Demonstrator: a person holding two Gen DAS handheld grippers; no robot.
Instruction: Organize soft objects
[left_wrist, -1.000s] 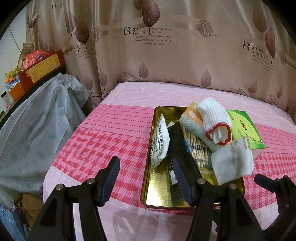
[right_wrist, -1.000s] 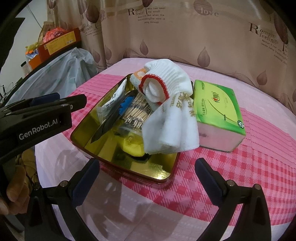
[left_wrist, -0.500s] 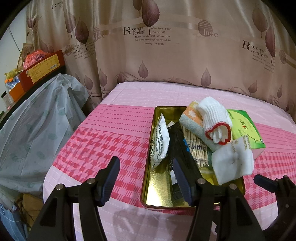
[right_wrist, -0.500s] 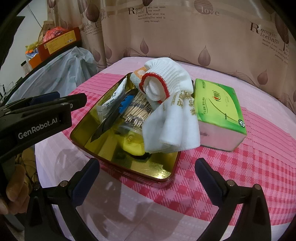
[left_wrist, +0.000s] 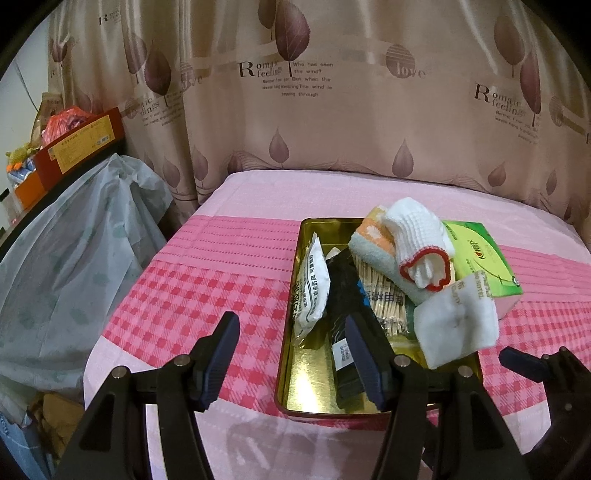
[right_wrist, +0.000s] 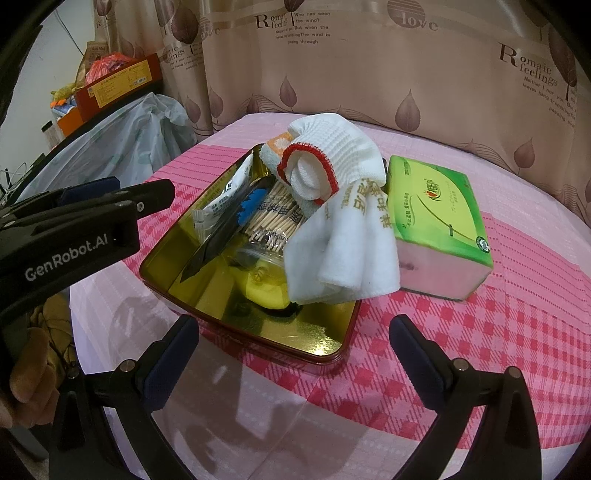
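I am holding both hand-held grippers wide and empty, the left hand-held gripper (left_wrist: 291, 354) and right hand-held gripper (right_wrist: 295, 350) hovering over the surface (right_wrist: 480, 350). Just ahead, the gold tin (right_wrist: 258, 332) is carrying a white towel (right_wrist: 343, 251) and glove (right_wrist: 332, 162); the tissue pack (right_wrist: 436, 218) is sitting beyond-right.

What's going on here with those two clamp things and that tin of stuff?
A person holds a gripper in each hand over a pink-clothed table. Both the left gripper and right gripper are open and hold nothing. Ahead is a gold tin piled with a white towel, a glove and packets, beside a green tissue pack.
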